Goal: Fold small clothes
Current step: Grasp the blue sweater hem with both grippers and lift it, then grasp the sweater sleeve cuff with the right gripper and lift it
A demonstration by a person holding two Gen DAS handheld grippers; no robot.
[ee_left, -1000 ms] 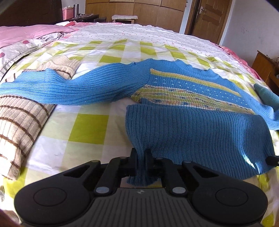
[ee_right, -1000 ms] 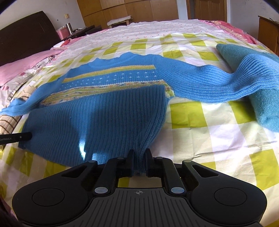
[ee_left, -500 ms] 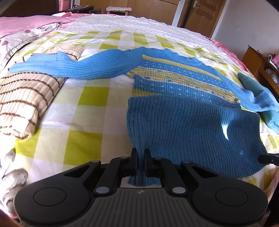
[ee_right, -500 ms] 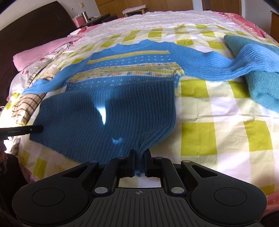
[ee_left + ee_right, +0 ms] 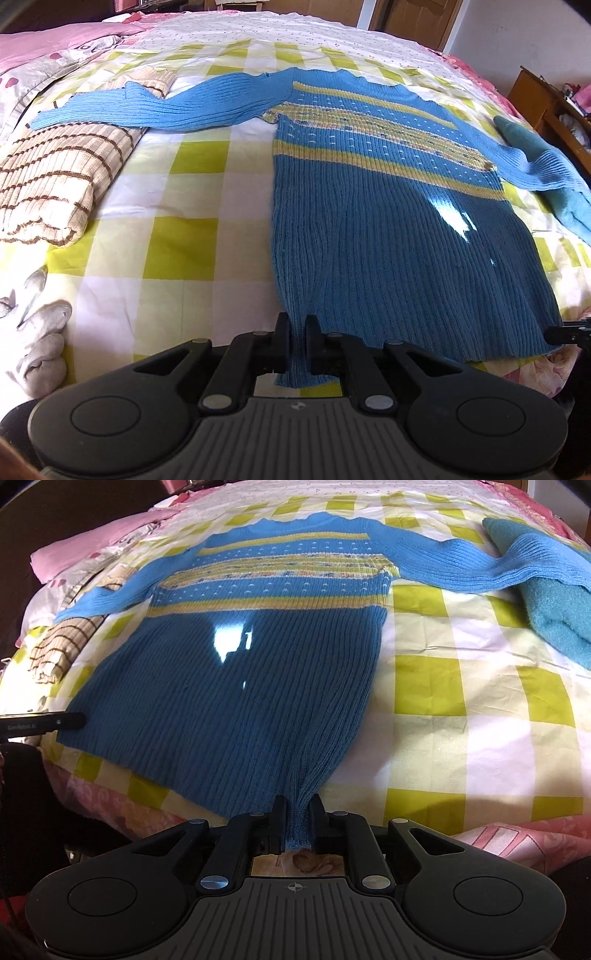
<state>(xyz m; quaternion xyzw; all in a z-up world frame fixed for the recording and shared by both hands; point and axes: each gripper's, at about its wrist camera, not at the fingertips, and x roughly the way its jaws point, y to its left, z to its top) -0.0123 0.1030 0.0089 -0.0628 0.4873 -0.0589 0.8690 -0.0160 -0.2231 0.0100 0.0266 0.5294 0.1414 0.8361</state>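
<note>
The blue sweater (image 5: 399, 236) is laid flat, unfolded; its hem is pinched by both grippers' jaws. All folding is left.

black hand-held gripper (image 5: 297, 328) — ribbed grey base, silver screws

I'm looking across a bed (image 5: 192, 236) under a yellow-green and white checked cover, sunlit in bright patches. Far beyond it, a wooden door (image 5: 410, 18) and a white wall (image 5: 517, 33). On the right, a wooden cabinet (image 5: 532, 92). Far left, pink bedding (image 5: 55, 40).
</note>
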